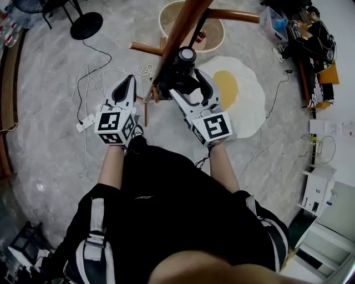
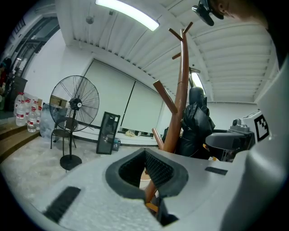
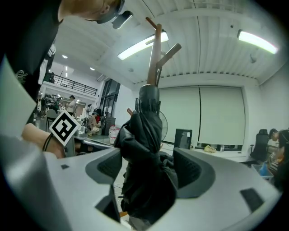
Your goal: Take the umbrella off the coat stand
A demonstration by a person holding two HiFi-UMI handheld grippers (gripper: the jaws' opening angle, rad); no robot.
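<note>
The brown wooden coat stand [image 1: 178,32] rises in front of me, its pole [image 2: 182,90] set with slanted pegs. A folded black umbrella [image 1: 178,71] hangs against the pole and fills the middle of the right gripper view [image 3: 146,158]. My right gripper [image 1: 187,82] is open, one jaw on each side of the umbrella's bunched fabric [image 3: 149,171]; I cannot tell if the pads touch it. My left gripper [image 1: 130,83] is just left of the pole with nothing in it, its jaws [image 2: 146,173] close together. The pole's lower part shows beyond them.
An egg-shaped rug [image 1: 247,91] and a round tub [image 1: 166,16] lie behind the stand. A power strip with cables [image 1: 86,123] lies on the floor at left. A pedestal fan [image 2: 74,106], a dark upright panel [image 2: 108,133] and water bottles [image 2: 22,115] stand further off.
</note>
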